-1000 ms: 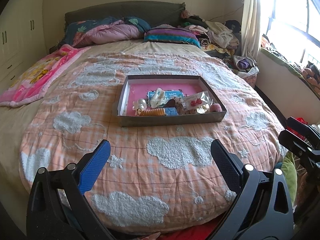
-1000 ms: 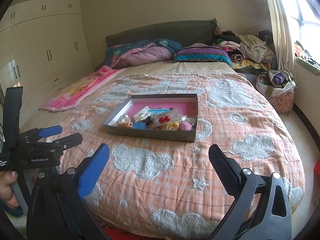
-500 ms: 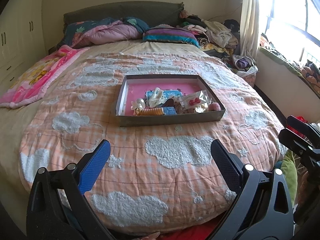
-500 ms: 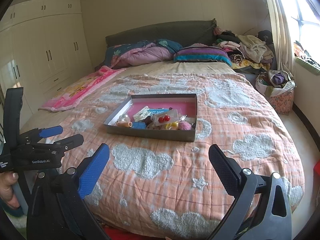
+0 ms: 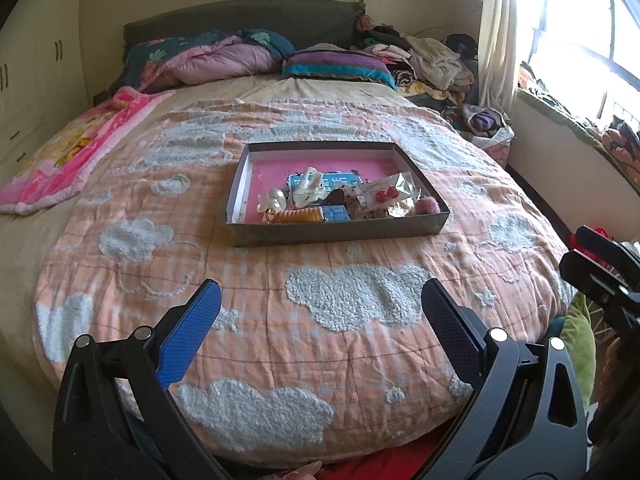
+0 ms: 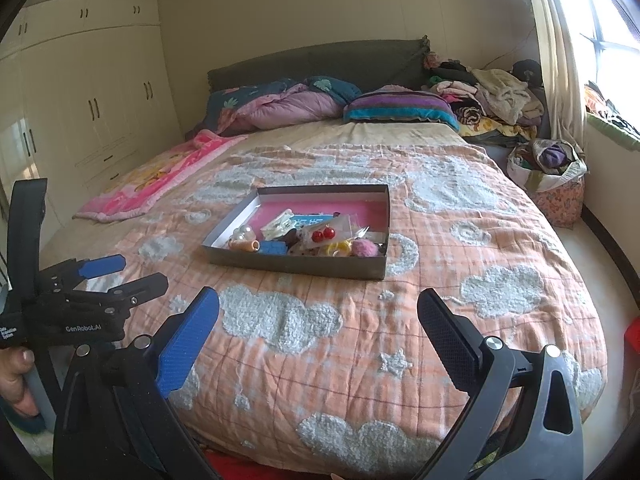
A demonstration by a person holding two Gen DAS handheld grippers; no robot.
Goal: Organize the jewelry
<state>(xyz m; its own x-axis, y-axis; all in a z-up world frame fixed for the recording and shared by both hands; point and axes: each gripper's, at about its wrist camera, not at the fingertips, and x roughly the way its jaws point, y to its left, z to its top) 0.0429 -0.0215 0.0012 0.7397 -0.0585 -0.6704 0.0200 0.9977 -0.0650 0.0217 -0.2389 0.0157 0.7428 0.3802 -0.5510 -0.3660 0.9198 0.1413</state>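
Both tongs hang at the foot of the bed (image 5: 280, 344), released, fingers spread wide and empty. Left tongs (image 5: 320, 320) point straight up the orange cloud-patterned quilt (image 6: 460, 248) toward the grey tray (image 5: 336, 234), well short of it. Right tongs (image 6: 318, 322) sit level beside them, aimed the same way; in that view the left tool appears side-on at the lower left, gripped by a hand (image 6: 16, 380) whose fingers are only partly visible. On the tray's pink floor, toward the near wall, jewelry lies heaped: red cherry earrings (image 6: 323, 234), a pearl piece (image 5: 274, 200), a pink pompom (image 5: 428, 205), and what may be a yellow hair tie (image 6: 340, 247).
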